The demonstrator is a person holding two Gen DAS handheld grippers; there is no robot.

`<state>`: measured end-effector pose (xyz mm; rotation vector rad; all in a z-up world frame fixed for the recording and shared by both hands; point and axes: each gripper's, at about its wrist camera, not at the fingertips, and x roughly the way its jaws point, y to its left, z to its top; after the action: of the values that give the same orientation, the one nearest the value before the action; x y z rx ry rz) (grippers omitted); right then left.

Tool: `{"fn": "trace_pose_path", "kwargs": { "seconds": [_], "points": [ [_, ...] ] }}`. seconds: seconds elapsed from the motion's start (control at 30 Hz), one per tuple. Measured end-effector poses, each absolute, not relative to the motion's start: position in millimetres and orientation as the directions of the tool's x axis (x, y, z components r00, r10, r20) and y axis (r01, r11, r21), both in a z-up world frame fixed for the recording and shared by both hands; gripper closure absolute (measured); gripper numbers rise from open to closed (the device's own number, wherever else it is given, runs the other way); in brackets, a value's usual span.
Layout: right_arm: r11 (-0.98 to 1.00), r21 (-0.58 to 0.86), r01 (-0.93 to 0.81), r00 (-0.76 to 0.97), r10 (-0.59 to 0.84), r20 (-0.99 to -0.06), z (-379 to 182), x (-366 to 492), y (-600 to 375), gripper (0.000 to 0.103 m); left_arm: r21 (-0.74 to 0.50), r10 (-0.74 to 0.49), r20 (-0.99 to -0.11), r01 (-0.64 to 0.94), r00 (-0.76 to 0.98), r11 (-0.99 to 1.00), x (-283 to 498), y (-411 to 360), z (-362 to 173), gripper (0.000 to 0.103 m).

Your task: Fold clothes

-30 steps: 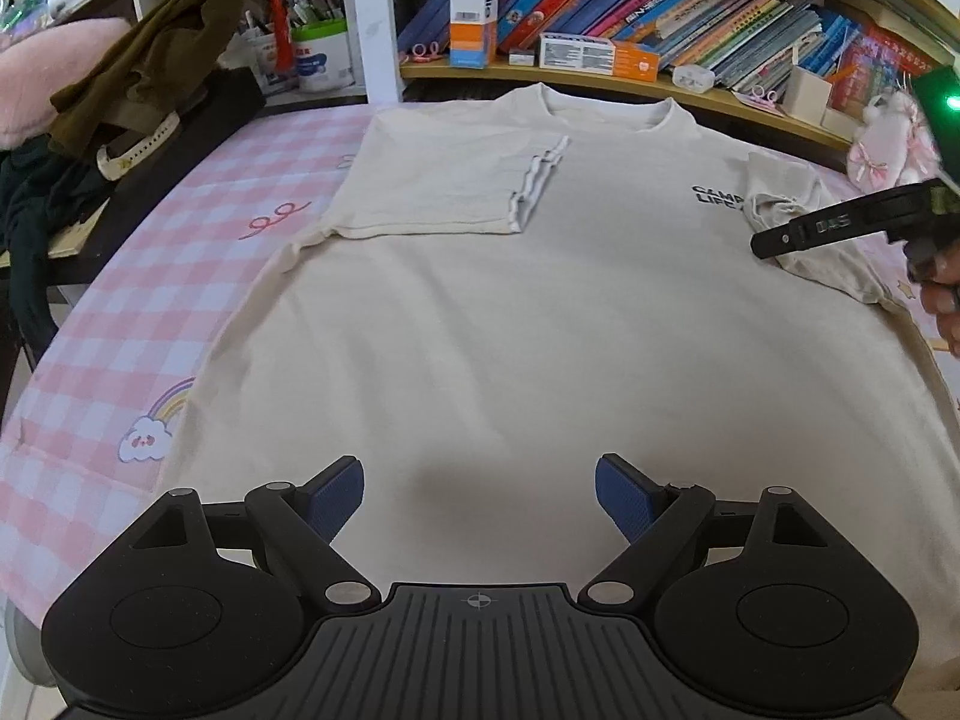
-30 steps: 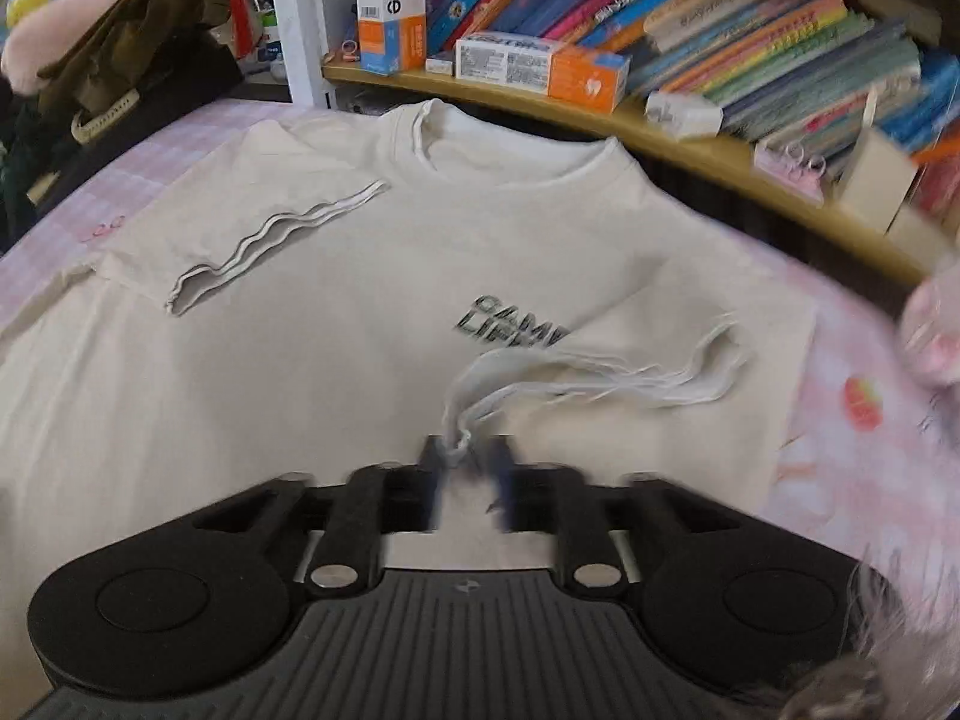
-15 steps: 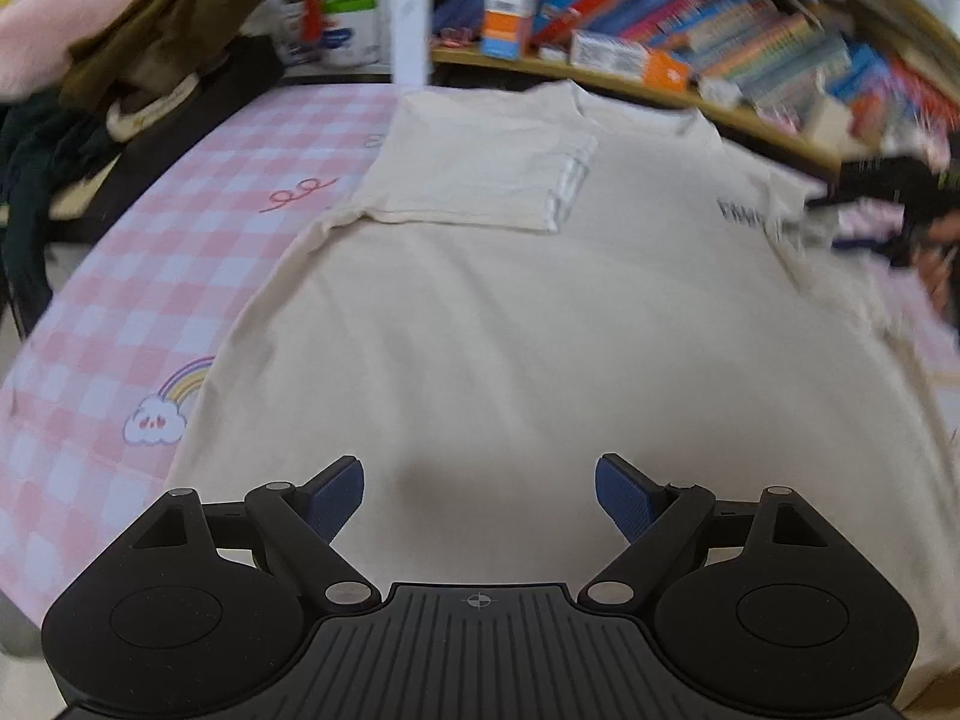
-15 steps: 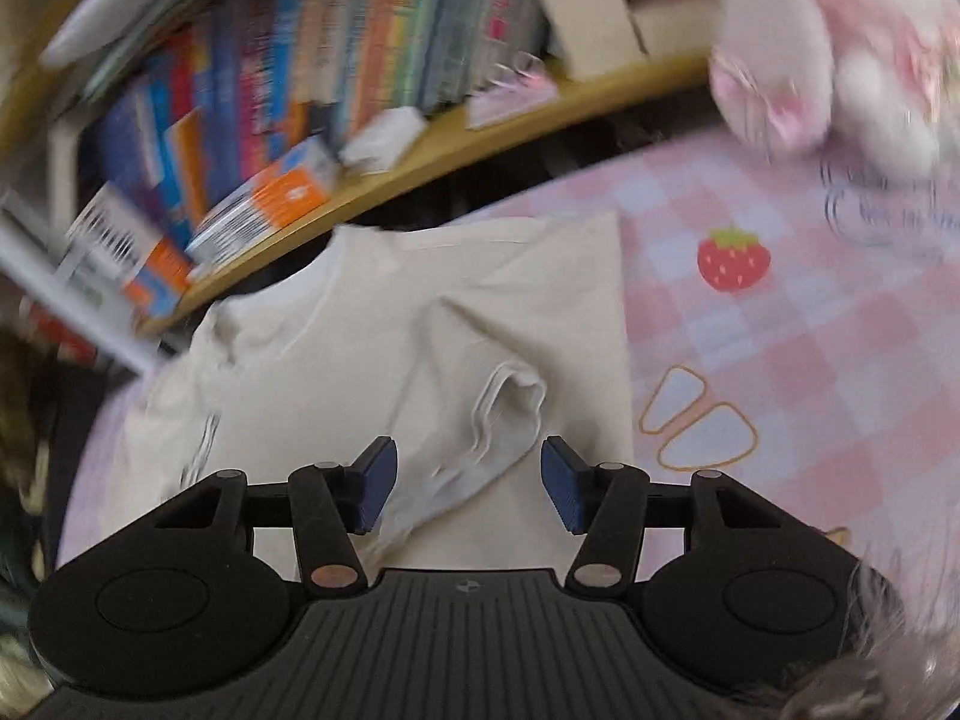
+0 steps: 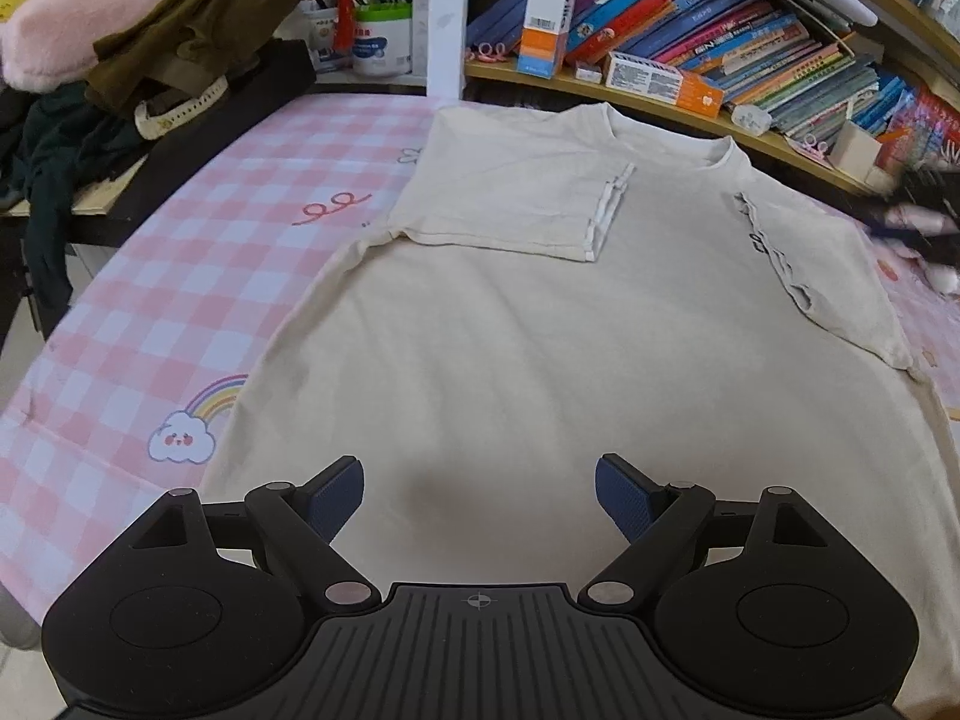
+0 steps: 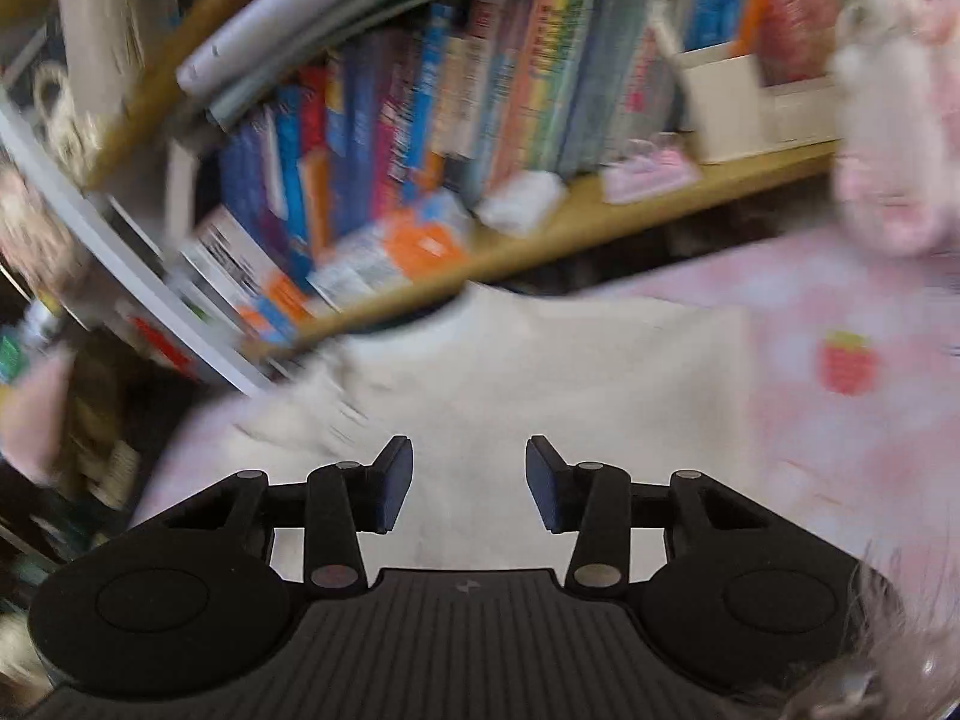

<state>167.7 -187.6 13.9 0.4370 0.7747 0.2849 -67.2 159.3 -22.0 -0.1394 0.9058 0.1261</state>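
A cream T-shirt (image 5: 510, 312) lies flat on the pink checked table cover, collar toward the bookshelf. Its left sleeve (image 5: 516, 204) and right sleeve (image 5: 816, 264) are both folded in over the chest. My left gripper (image 5: 480, 495) is open and empty, hovering over the shirt's lower part. My right gripper (image 6: 468, 483) is open and empty above the shirt's right shoulder area (image 6: 540, 372); that view is blurred by motion. It shows as a dark blur at the right edge of the left wrist view (image 5: 924, 222).
A low bookshelf (image 5: 690, 102) full of books runs along the table's far edge. A pile of dark clothes (image 5: 180, 54) lies at the far left. A pink plush toy (image 6: 888, 138) stands at the far right. Pink checked cover (image 5: 210, 252) shows left of the shirt.
My right gripper let go of the right sleeve, which now lies folded on the chest, and swung away to the right and up. My left gripper stayed open, shifting slightly left.
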Motion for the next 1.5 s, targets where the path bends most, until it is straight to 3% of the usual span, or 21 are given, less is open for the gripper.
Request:
{"fn": "trace_pose_path", "kwargs": {
  "seconds": [0.1, 0.2, 0.47, 0.73, 0.9, 1.17, 1.27, 1.33, 1.4, 1.5],
  "points": [
    [0.925, 0.367, -0.100, 0.672, 0.335, -0.660, 12, 123, -185, 0.062, -0.040, 0.081, -0.790, -0.183, 0.607, 0.982, -70, 155, -22, 0.016],
    [0.957, 0.273, -0.098, 0.647, 0.270, -0.713, 8, 74, -182, 0.051, -0.006, 0.120, -0.790, -0.204, 0.601, 0.979, -75, 149, -22, 0.016],
    [0.965, 0.150, -0.213, 0.602, 0.251, -0.758, -7, -14, -187, 0.050, 0.026, 0.213, -0.781, -0.311, 0.587, 0.950, -131, 154, -15, 0.016],
    [0.967, 0.179, -0.182, 0.577, 0.253, -0.776, -5, -62, -206, 0.049, 0.010, 0.277, -0.779, -0.431, 0.562, 0.902, -180, 199, -15, 0.016],
    [0.981, 0.178, -0.076, 0.594, 0.188, -0.783, -5, -89, -212, 0.048, -0.055, 0.231, -0.775, -0.427, 0.588, 0.903, -197, 230, -21, 0.016],
    [0.975, 0.189, 0.115, 0.645, 0.072, -0.761, 6, -162, -195, 0.048, -0.159, 0.045, -0.761, -0.253, 0.647, 0.954, -227, 265, -41, 0.018],
    [0.971, 0.176, 0.160, 0.657, 0.028, -0.754, 12, -199, -176, 0.048, -0.211, -0.042, -0.760, -0.186, 0.648, 0.960, -235, 279, -51, 0.036],
    [0.969, 0.185, 0.166, 0.667, 0.028, -0.745, 14, -222, -167, 0.048, -0.249, -0.096, -0.761, -0.152, 0.641, 0.956, -237, 290, -58, 0.053],
    [0.965, 0.192, 0.176, 0.666, 0.027, -0.745, 13, -242, -164, 0.049, -0.271, -0.126, -0.768, -0.140, 0.628, 0.952, -234, 299, -63, 0.060],
    [0.953, 0.228, 0.200, 0.647, 0.046, -0.761, 9, -261, -169, 0.049, -0.301, -0.176, -0.771, -0.107, 0.612, 0.948, -228, 311, -70, 0.060]
  ]
}}
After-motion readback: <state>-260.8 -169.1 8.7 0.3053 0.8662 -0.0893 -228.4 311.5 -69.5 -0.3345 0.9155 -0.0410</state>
